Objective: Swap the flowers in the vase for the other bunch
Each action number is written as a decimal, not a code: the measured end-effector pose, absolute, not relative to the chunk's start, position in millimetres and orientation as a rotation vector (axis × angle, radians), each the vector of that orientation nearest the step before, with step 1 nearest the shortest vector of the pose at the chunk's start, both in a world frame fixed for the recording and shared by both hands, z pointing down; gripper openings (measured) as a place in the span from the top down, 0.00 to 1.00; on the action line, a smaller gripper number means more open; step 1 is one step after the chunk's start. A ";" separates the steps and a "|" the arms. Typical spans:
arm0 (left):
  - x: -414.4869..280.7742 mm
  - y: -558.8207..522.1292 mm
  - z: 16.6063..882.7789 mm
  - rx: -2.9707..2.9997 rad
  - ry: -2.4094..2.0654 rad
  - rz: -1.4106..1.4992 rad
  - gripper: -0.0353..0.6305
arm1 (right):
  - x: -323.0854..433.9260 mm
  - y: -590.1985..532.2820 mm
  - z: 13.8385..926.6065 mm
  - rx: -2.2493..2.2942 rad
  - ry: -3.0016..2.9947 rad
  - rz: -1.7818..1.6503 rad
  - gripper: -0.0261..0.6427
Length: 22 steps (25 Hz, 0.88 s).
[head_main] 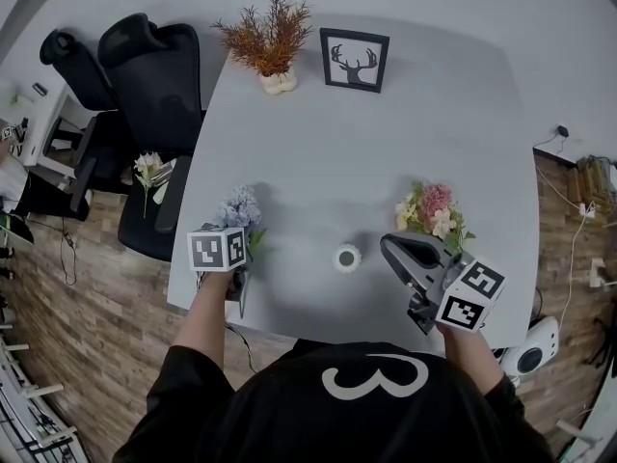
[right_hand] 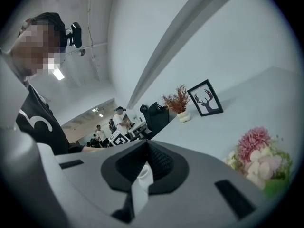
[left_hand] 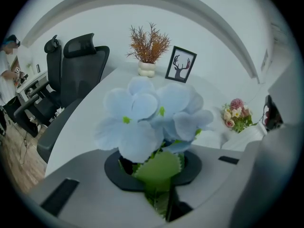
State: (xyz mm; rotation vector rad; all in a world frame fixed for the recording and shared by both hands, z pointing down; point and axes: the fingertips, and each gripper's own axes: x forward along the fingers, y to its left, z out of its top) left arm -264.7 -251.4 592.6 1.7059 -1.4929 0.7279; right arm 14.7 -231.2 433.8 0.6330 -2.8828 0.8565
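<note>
White table [head_main: 386, 152] with two black office chairs [head_main: 154, 75] at its left side, a loose white flower [head_main: 149, 170] on one seat. Dried plant in pot [head_main: 270, 37] and deer picture [head_main: 354, 60] at far edge. Small white vase [head_main: 347, 257] stands empty mid-table, nothing blocking it. Pink bouquet [head_main: 431, 212] lies right of it. Left gripper [left_hand: 164, 194] clamped on stem of pale blue hydrangea bunch [left_hand: 152, 118], near left table edge. Right gripper [right_hand: 145, 163] jaws together, empty, near vase.

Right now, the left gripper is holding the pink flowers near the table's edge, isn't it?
No, the colour is wrong. The left gripper is holding the blue flowers near the table's edge, as the left gripper view shows. The pink flowers lie loose on the table.
</note>
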 end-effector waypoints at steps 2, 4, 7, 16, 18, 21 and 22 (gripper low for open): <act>-262.9 -250.1 583.4 1.724 -1.512 0.701 0.83 | 14.9 -227.9 432.9 0.625 -2.886 0.852 0.95; -260.2 -250.6 569.6 1.754 -1.539 0.672 0.83 | 15.5 -225.4 431.3 0.619 -2.888 0.841 0.95; -252.1 -250.9 544.8 1.812 -1.574 0.619 0.83 | 18.3 -220.4 428.6 0.613 -2.892 0.829 0.95; -202.6 -240.2 453.1 2.127 -1.624 0.394 0.83 | 30.2 -198.3 422.7 0.592 -2.901 0.794 0.95; -190.5 -237.5 428.8 2.198 -1.642 0.346 0.83 | 33.8 -193.4 419.8 0.589 -2.906 0.784 0.95; -172.3 -232.0 391.9 2.310 -1.672 0.273 0.83 | 40.0 -185.8 415.3 0.589 -2.910 0.771 0.95; -166.6 -230.2 380.5 2.340 -1.681 0.244 0.83 | 42.2 -183.8 414.0 0.590 -2.912 0.766 0.95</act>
